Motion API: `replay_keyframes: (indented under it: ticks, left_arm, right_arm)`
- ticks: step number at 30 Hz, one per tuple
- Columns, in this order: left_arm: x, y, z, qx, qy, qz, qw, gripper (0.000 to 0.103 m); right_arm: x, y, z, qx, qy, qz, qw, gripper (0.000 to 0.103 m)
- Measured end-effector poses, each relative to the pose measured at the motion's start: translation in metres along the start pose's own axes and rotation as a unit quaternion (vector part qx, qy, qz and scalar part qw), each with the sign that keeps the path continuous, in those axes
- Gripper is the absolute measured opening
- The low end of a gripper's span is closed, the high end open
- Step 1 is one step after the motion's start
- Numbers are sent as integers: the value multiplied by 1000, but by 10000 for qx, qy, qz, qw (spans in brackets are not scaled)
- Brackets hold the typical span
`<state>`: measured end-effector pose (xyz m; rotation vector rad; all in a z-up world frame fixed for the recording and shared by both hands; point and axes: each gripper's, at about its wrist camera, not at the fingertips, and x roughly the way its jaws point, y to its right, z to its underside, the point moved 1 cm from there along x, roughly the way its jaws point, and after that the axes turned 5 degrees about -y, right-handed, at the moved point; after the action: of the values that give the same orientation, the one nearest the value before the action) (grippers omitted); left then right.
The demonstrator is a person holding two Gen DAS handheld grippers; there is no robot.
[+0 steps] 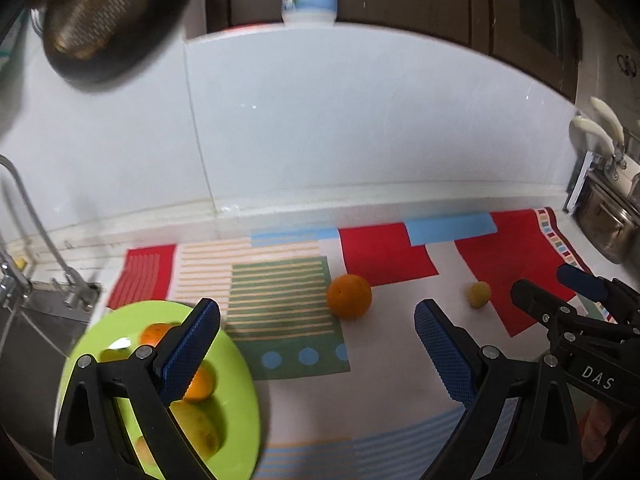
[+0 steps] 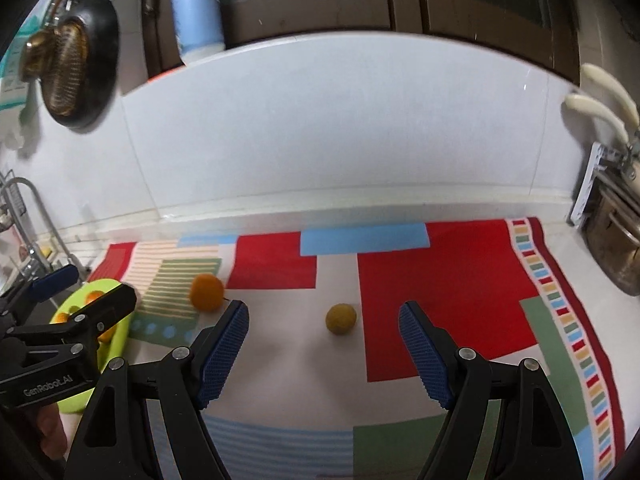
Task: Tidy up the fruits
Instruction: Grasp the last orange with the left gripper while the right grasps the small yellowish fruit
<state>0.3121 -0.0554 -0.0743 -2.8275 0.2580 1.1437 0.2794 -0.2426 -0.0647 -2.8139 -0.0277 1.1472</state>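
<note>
An orange [image 1: 349, 296] [image 2: 207, 292] and a small yellow-green fruit [image 1: 479, 294] [image 2: 341, 319] lie on the patterned cloth [image 1: 392, 344] [image 2: 440, 280]. A lime green plate [image 1: 236, 384] [image 2: 120, 332] at the left holds several orange and yellow fruits. My left gripper [image 1: 316, 344] is open and empty, its left finger over the plate, the orange ahead between its fingers. My right gripper [image 2: 323, 344] is open and empty, just short of the small fruit; it also shows in the left wrist view [image 1: 560, 288].
A white tiled wall runs behind the counter. A sink and tap [image 1: 24, 240] are at the left. Metal pots [image 2: 612, 240] stand at the right. A dark pan [image 2: 80, 68] hangs on the wall, and a blue bottle [image 2: 198, 12] stands on the ledge above.
</note>
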Motion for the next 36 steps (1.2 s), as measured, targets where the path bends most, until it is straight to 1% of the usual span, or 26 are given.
replay_keyframes:
  ticks: [4,5,6,7,9,10,12,13,15,17,19,23,25,26,28,32,36]
  left_arm:
    - [28,3,1,-49,-268,71,9996,96]
    - [35,4,1,-47,-330,70,9994,93]
    - [40,5,1,-35,-372,66,9993,91]
    - [47,7,1,-18,-432,47,9991,90]
    - [56,9,0,-4,-476,76,9988,86]
    - [60,10,-1,-1,-501,90,9987,85]
    - [68,12,-3,-15,-538,140,9985,82]
    - [71,13,-3,-21,-561,166,9983,81]
    - [82,15,-4,-53,-703,237,9972,75]
    - [88,16,-4,-89,-767,339,9964,71]
    - [95,17,-4,-86,-846,382,9956,66]
    - [106,20,-4,-79,-999,478,9938,52]
    - [110,21,-4,-84,-1057,486,9932,43]
    - [110,21,-4,-80,-1046,467,9934,40]
    - [110,22,-4,-73,-1061,509,9930,40]
    - [103,23,-3,-80,-1058,600,9925,40]
    - [86,24,0,69,-979,593,9934,40]
  right_arm:
    - [25,6,1,59,-212,34,9998,74]
    - [30,7,1,80,-253,34,9996,73]
    - [36,8,1,113,-303,33,9995,70]
    - [40,9,1,137,-336,21,9993,69]
    - [49,12,0,193,-412,0,9990,67]
    - [53,13,0,209,-436,3,9988,64]
    - [61,15,0,232,-500,2,9985,63]
    - [65,16,0,248,-551,20,9982,60]
    - [72,18,0,302,-624,-14,9976,54]
    - [79,19,0,316,-725,-43,9969,52]
    - [84,19,1,295,-775,-29,9965,46]
    - [92,19,2,261,-887,-34,9957,42]
    - [95,19,2,266,-933,-39,9953,37]
    - [97,19,2,282,-971,-62,9949,34]
    - [97,20,1,289,-977,-89,9948,29]
    - [94,19,0,262,-934,-106,9952,29]
    - [84,15,1,250,-894,-192,9955,29]
